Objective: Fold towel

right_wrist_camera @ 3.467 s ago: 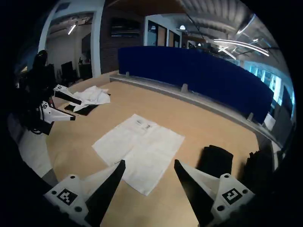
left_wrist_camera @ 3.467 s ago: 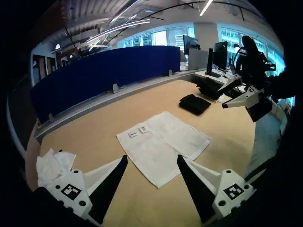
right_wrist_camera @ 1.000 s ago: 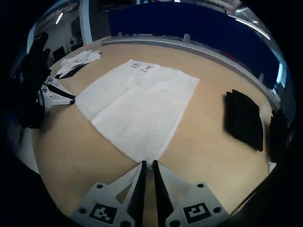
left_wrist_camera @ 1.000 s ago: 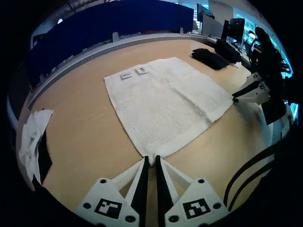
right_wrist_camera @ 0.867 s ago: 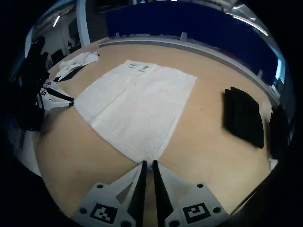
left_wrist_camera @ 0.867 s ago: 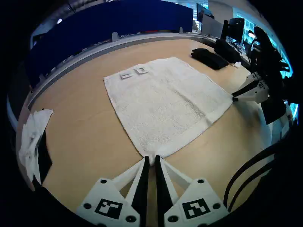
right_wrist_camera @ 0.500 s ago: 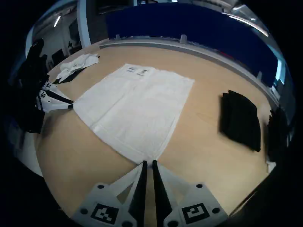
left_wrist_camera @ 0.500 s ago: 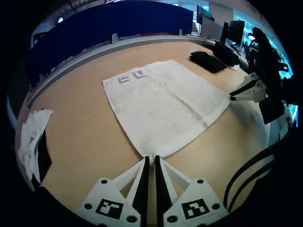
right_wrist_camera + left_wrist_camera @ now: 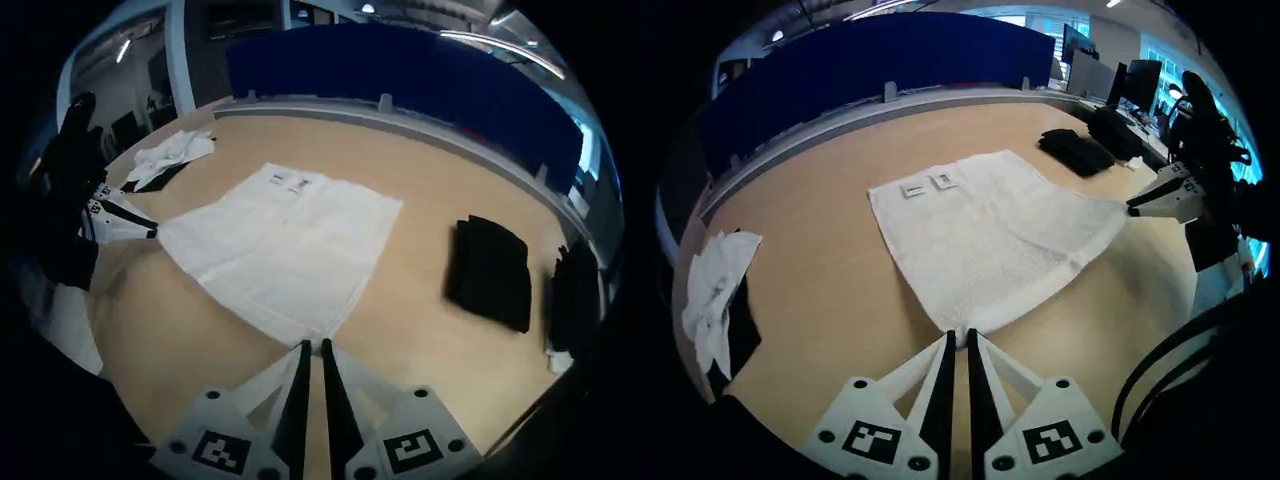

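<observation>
Left gripper view, left to right: crumpled white cloth (image 9: pixel 716 292) at table (image 9: pixel 824 264) edge, over dark item, unidentifiable. White towel (image 9: pixel 992 236) spread mid-table, near edge apparently raised. Left gripper (image 9: pixel 960 338) pinched on near corner, tip hidden between fingers. Right gripper (image 9: pixel 1130 210) at far-right corner; holding hand too dark to make out. Right gripper view: right gripper (image 9: pixel 310 344) clamped on its towel corner; black folded cloth (image 9: pixel 488 272) blurred.

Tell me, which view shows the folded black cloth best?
The right gripper view: the black cloth lies near and large, with its whole outline visible. In the left gripper view the cloth is small and far.
</observation>
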The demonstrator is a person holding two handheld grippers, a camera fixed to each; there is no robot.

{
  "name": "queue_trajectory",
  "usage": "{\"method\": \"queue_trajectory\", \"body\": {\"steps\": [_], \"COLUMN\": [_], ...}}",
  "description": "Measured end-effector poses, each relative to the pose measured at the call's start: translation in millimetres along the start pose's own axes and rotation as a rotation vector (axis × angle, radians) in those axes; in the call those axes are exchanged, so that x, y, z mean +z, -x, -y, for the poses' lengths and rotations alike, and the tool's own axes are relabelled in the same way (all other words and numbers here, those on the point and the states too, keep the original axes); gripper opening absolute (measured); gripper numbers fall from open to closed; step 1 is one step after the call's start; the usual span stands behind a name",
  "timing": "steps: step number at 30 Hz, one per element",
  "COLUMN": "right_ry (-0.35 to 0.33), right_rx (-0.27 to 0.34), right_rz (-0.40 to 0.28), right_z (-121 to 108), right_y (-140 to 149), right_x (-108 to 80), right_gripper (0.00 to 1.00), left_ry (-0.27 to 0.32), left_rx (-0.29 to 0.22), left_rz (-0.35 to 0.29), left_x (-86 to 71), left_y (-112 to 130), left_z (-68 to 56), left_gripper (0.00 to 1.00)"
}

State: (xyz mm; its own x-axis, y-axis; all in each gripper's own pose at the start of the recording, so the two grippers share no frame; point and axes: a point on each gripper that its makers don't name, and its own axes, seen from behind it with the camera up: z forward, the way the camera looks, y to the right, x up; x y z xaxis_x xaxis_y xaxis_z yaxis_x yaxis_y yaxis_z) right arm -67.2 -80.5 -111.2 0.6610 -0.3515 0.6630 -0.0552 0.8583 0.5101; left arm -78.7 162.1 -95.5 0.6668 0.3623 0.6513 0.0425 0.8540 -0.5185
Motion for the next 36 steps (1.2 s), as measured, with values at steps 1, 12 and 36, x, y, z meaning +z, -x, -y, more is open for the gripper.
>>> {"method": "queue_trajectory", "body": {"steps": [1, 12, 36], "right_ry": [-0.002, -0.024, -0.035], "right_rx": [0.001, 0.008, 0.018], "right_rz": [-0.005, -0.030, -0.014], "right_z": [1, 18, 23], "right_y": [-3, -26, -37], "right_x": [-4.1, -45.7, -79.8], "right_gripper": [0.11, 0.11, 0.11], "left_ry": [-0.001, 0.003, 0.037], "left_rx": [-0.005, -0.028, -0.078], "left_rz": [-0.001, -0.004, 0.021], "left_x": [-4.0, -48.2, -83.0], "left_y": [-2, -20, -30], "left_z": [-0.7, -10.7, -23.1], "left_gripper": [0.11, 0.11, 0.10]}}
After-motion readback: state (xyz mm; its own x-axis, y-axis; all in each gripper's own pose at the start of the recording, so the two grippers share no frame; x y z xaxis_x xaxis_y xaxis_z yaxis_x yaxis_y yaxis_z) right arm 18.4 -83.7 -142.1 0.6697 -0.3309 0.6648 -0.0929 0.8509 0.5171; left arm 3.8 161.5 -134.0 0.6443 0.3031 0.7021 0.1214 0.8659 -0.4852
